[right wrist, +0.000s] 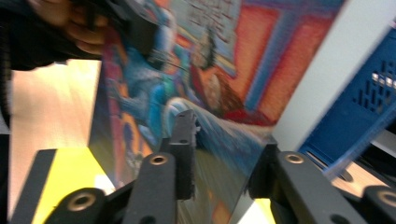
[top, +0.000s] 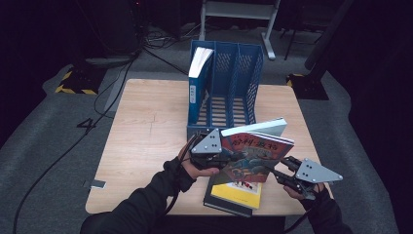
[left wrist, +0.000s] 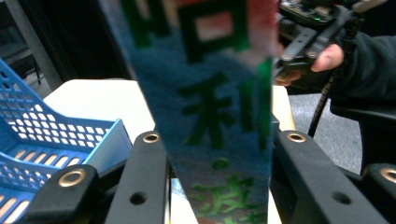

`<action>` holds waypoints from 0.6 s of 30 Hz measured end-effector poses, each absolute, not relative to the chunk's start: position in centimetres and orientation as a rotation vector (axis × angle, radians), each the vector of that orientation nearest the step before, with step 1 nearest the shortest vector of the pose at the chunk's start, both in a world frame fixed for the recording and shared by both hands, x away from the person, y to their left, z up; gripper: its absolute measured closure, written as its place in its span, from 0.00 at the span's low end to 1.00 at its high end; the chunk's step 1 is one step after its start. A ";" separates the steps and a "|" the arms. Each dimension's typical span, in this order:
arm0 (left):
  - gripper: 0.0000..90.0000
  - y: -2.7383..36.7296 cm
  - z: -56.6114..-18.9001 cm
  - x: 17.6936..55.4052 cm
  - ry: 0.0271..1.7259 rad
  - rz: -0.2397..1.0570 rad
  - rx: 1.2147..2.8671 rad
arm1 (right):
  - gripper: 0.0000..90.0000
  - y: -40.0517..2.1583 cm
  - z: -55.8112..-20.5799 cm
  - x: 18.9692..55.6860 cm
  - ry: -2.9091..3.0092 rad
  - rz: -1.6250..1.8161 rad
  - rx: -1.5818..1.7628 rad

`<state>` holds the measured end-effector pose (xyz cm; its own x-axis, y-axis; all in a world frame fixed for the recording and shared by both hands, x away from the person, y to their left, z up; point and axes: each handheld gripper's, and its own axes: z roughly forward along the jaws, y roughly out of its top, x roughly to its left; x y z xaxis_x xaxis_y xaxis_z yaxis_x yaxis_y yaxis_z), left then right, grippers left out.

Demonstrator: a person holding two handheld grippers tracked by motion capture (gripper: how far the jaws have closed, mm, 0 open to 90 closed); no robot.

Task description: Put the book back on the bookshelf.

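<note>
Both grippers hold the same colourful book (top: 255, 156) above the front part of the wooden table (top: 146, 141). At the left of the high view, the left gripper (top: 221, 158) is closed on the book's left edge, and a hand (top: 195, 168) in a dark sleeve holds it. In the left gripper view the spine of the book (left wrist: 215, 107), dark blue with green characters, stands between the two black jaws and touches both. On the other side, the right gripper (top: 280, 176) has its jaws closed on the lower right corner of the book. From the right gripper view, the painted cover (right wrist: 205, 93) sits between the jaws, one jaw on the cover side and the other behind the book.

The book is tilted, with its cover turned towards the person and its white page edge on top. It is just in front of the blue file rack (top: 229, 87), which stands in the middle of the table and has three compartments. A white and blue book (top: 198, 73) stands upright in the left compartment. Under the held book, a yellow book (top: 237, 192) lies flat on a dark book (top: 224, 204) near the front edge of the table.
</note>
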<state>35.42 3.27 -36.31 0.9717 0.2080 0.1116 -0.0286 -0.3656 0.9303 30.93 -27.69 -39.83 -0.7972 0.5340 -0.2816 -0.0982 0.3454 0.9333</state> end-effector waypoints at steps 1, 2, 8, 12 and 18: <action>0.77 3.2 -36.2 35.3 0.121 0.261 1.938 | 0.75 -27.8 -39.9 31.0 2.052 1.477 0.390; 0.77 3.2 -36.2 35.2 0.119 0.273 1.940 | 0.74 -27.9 -39.9 31.2 2.050 1.475 0.398; 0.78 3.3 -36.3 35.4 0.084 0.314 1.943 | 0.74 -28.4 -40.0 31.7 2.021 1.473 0.471; 0.79 3.4 -36.1 36.0 0.040 0.386 1.952 | 0.76 -27.9 -39.8 32.4 2.000 1.432 0.482; 0.81 4.0 -36.1 38.1 0.055 0.348 1.935 | 0.75 -27.1 -39.6 33.4 1.971 1.387 0.510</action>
